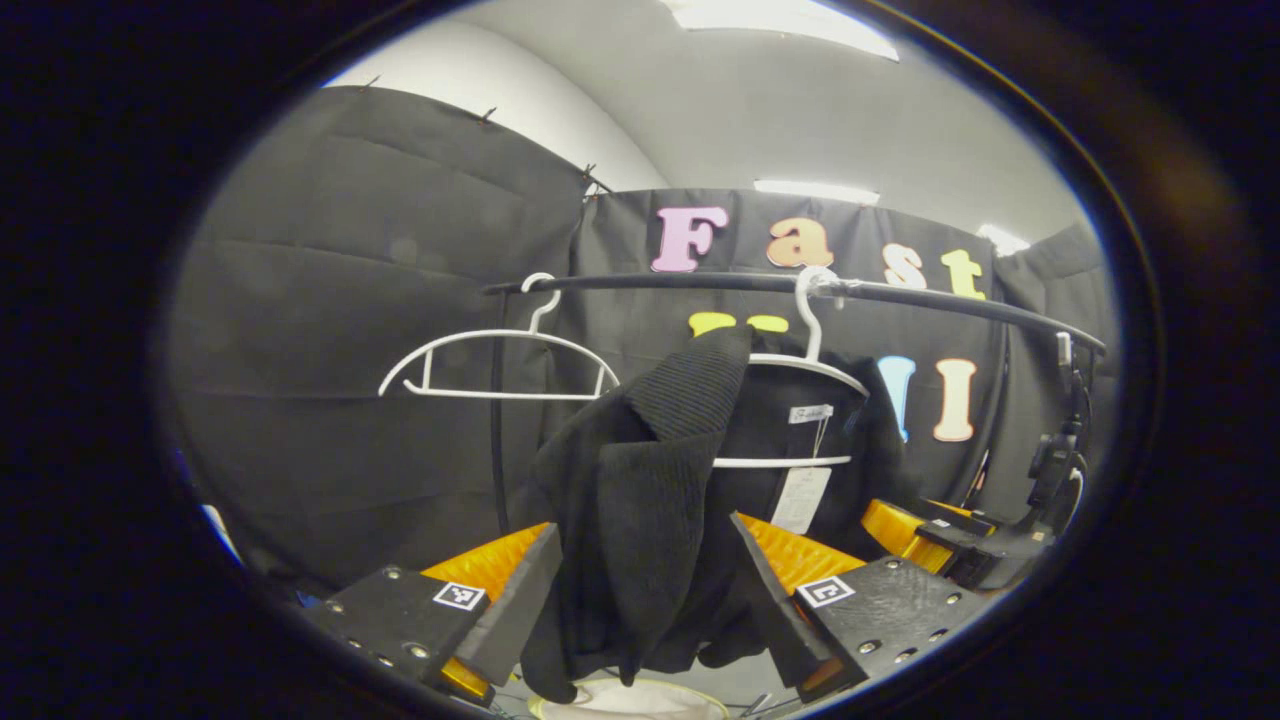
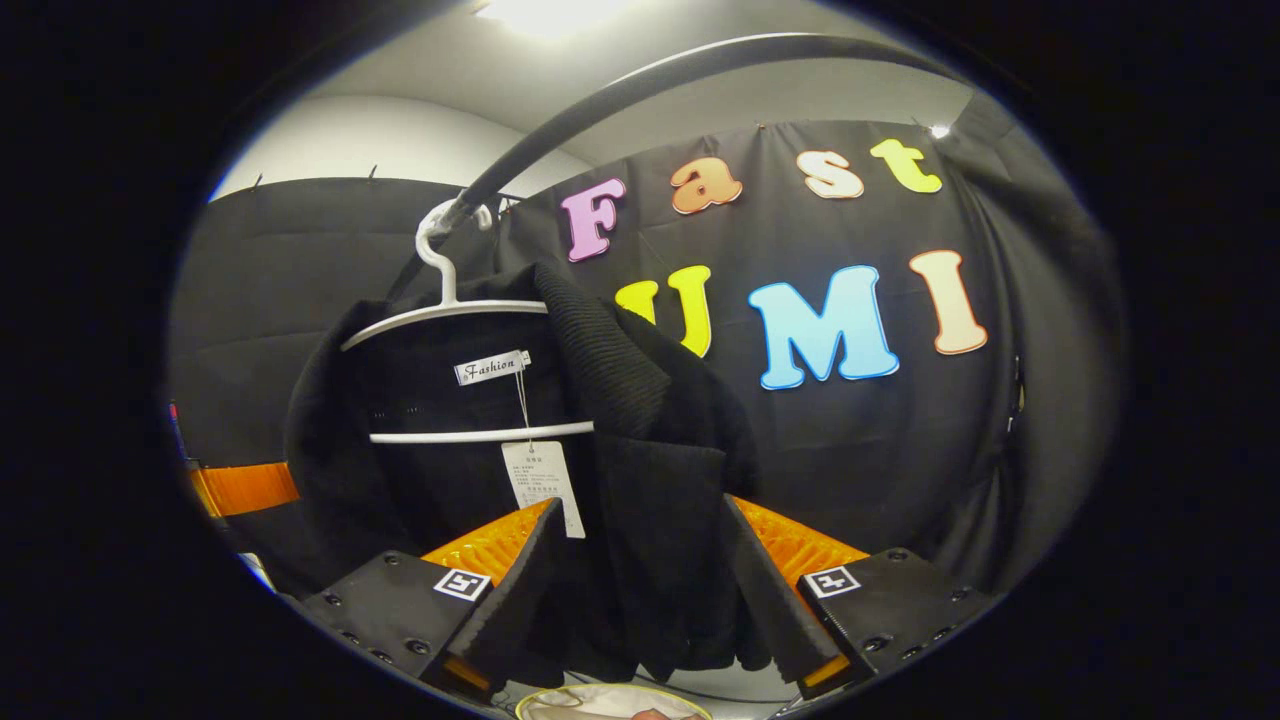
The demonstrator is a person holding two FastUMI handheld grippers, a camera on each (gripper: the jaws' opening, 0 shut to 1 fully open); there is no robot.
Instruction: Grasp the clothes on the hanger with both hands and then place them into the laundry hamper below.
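My left gripper view looks level and close at the black jacket [image 1: 640, 500] on its white hanger [image 1: 810, 365], rail [image 1: 700, 283] just above. My right gripper view faces the same jacket [image 2: 640, 470] from nearer, tilted upward under the rail [image 2: 600, 100].

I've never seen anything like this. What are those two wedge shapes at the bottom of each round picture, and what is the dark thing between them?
Each picture comes from a camera riding on a hand-held gripper and looking out along its two fingers; a person carries one in each hand. In the left gripper view, the left gripper has a fold of the black garment between its open fingers. In the right gripper view, the right gripper brackets another part of it the same way. The garment hangs on a white hanger from a dark rail; an empty hanger hangs beside it. The pale rim below may be the hamper.
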